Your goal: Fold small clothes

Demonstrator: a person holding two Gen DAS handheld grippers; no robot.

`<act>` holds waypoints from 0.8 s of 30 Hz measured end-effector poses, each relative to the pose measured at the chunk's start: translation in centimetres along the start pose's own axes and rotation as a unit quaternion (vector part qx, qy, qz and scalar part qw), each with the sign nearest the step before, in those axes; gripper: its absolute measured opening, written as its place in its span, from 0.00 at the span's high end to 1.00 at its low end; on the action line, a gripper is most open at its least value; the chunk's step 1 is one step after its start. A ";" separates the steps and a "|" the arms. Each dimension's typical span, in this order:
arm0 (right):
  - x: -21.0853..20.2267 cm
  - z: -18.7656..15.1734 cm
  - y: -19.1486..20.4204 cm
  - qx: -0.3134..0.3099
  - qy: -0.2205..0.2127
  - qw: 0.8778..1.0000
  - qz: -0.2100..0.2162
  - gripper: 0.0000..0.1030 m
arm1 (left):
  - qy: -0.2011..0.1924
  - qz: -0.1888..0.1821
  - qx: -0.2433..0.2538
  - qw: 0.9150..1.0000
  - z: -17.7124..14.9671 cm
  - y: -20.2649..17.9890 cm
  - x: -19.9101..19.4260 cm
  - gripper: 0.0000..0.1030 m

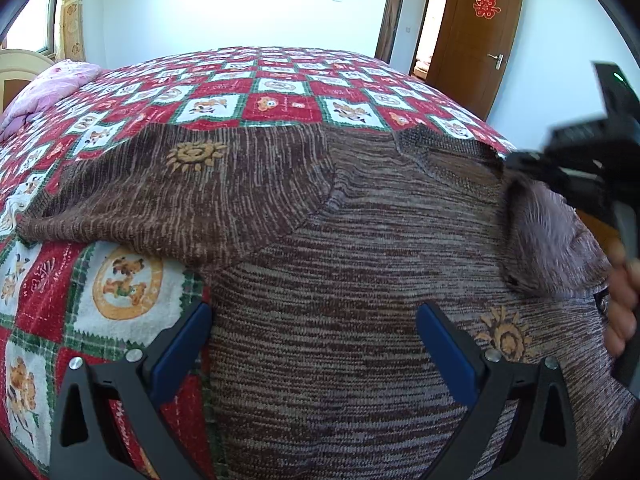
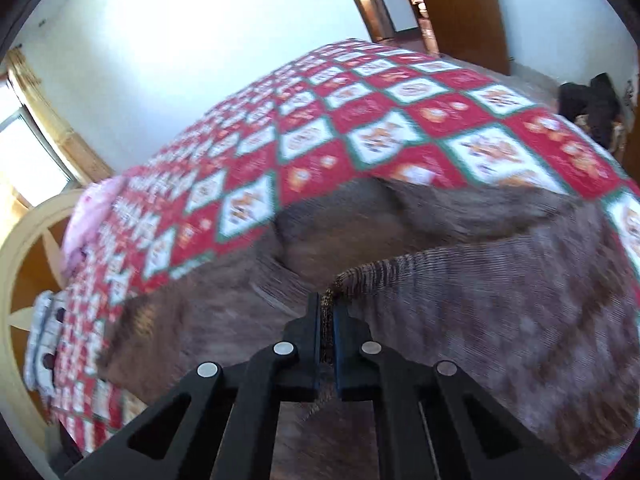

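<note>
We have a brown knit sweater (image 1: 360, 280) lying flat on the bed, on top of the red, white and green patchwork bedspread (image 1: 120, 304). One sleeve (image 1: 160, 196) lies stretched out to the left across the bedspread, with a yellow sun motif on it. The collar (image 1: 448, 152) is at the far side of the sweater.

Our left gripper (image 1: 312, 344) hangs over the sweater's body with its jaws wide apart, nothing between the blue pads (image 1: 180, 348), no contact visible.

Our right gripper (image 2: 327, 320) has its jaws nearly together, pinching an edge of the sweater's knit fabric (image 2: 440, 320) between the pads. That fabric is lifted off the bed and drapes back over the rest of the garment. The right wrist view is motion-blurred. In the left wrist view we see the right gripper (image 1: 560, 176) at the right edge, blurred, with a bunched part of the sweater just under it and the person's hand (image 1: 624, 312) below.

A pink quilt (image 1: 52, 88) sits at the far left corner of the bed. A brown door (image 1: 476, 40) stands open behind.
</note>
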State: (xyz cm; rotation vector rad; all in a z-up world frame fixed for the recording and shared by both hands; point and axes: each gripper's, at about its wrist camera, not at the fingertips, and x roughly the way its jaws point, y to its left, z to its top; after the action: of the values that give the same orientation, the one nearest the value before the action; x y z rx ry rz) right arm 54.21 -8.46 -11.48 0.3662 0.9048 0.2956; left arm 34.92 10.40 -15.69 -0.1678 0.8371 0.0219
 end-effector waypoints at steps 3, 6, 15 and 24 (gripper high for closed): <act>2.5 -0.2 0.6 0.012 0.039 0.998 0.044 0.62 | 0.000 0.000 0.000 1.000 0.0 0.0 0.0 0.00; 1.0 -1.5 0.9 0.006 0.036 0.996 0.086 0.58 | 0.000 0.000 0.000 1.000 0.0 0.0 0.0 0.00; -9.5 -4.6 -6.4 -0.018 -0.040 0.997 -0.068 0.58 | 0.000 0.001 0.001 1.000 0.0 0.0 0.0 0.00; -12.7 -8.1 -14.7 0.055 -0.011 0.988 -0.145 0.74 | 0.004 0.008 0.006 1.000 0.0 -0.2 0.2 0.00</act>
State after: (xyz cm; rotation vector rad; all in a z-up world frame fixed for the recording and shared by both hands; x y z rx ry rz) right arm 41.67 -25.21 -13.35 0.3337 0.9418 -0.0266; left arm 35.12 10.21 -15.82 -0.1489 0.8458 0.0315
